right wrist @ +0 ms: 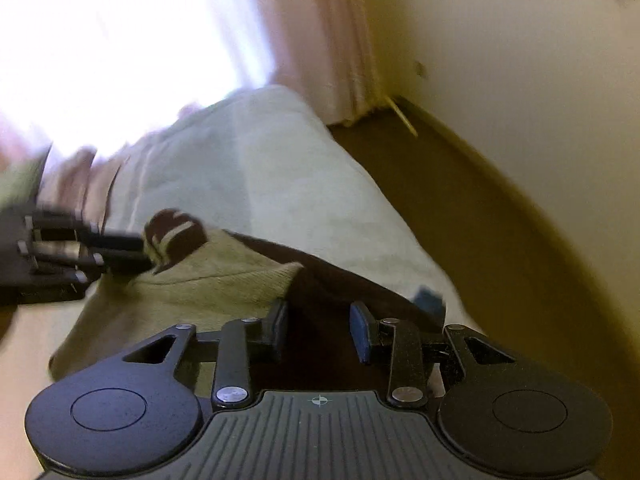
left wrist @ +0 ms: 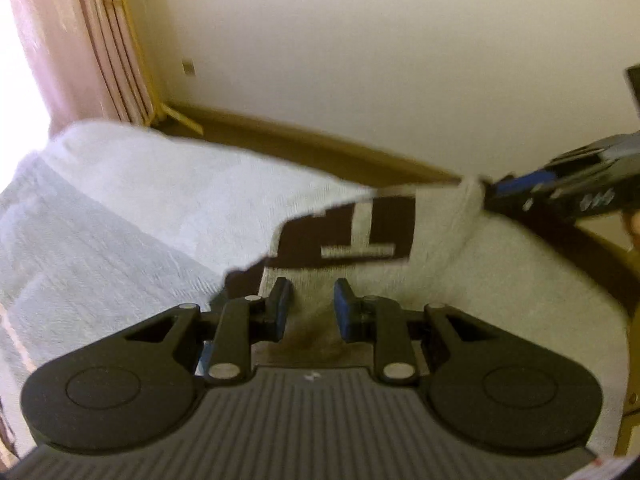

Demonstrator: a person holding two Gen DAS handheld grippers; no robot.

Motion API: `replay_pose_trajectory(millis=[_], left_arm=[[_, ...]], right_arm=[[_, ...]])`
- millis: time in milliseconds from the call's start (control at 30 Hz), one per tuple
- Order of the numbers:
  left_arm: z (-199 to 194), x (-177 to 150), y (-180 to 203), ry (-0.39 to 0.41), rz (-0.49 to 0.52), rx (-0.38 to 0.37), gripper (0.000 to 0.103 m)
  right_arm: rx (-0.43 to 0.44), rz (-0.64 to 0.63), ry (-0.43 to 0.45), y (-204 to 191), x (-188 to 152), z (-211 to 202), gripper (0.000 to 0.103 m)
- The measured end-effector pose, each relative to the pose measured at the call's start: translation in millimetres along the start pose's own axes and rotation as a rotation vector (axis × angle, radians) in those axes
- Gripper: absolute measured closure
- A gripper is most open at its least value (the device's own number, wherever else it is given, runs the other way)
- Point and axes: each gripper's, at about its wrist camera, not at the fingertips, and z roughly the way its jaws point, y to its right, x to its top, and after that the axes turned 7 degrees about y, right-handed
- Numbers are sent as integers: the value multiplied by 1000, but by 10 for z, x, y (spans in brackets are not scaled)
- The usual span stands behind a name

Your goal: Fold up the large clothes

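A cream knit garment with dark brown blocks (left wrist: pixel 360 232) is stretched in the air above the bed between both grippers. In the left wrist view my left gripper (left wrist: pixel 313 304) is shut on a bunched cream part of it. The right gripper (left wrist: pixel 490 192) comes in from the right edge and pinches the far corner. In the right wrist view my right gripper (right wrist: pixel 320 320) is shut on a dark brown fold of the garment (right wrist: pixel 208 288). At the left of that view, the left gripper (right wrist: pixel 146 256) clamps the patterned corner. Both views are blurred by motion.
A bed with a pale textured cover (left wrist: pixel 140 200) lies under the garment, also seen in the right wrist view (right wrist: pixel 260 168). Beyond it are a brown floor strip (right wrist: pixel 460 200), a cream wall (left wrist: pixel 360 60), a pink curtain (left wrist: pixel 100 40) and a bright window (right wrist: pixel 120 40).
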Motion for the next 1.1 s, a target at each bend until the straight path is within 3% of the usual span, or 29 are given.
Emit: replay_pose_trajectory(millis=[167,367,533,667,767,900,1000,1100], left_arm=[[65,87,-14,-12,-6,5,83],[-419,68,-101,21,-58,-11,83],[-1133,-342,-160,75,-187,-18,83],[-1450,-793,-199,48,-314,28,83],[-1611,-1007,-182,40,-332,59,74],[-1786,-1157,298,38,82,144,68],[-1725,-1318,740,56,446,150,49],[-1560,-1421,1024,96,669,146,47]], right_arm=[[-21,25,14,44,87,-67,72],[18,-58,121,-218,16,-777,72],[58,-111,120,-486,-534,-1174,72],[18,-56,56,-506,-879,-1025,72],[-17,-123,91,-623,-898,-1139,72],[-101,-504,59,-930,-1022,-1273,56],[-154,-835,22,-1152,-1242,-1221,49],[-207,-1048,16,-1231,-1403,-1068,48]])
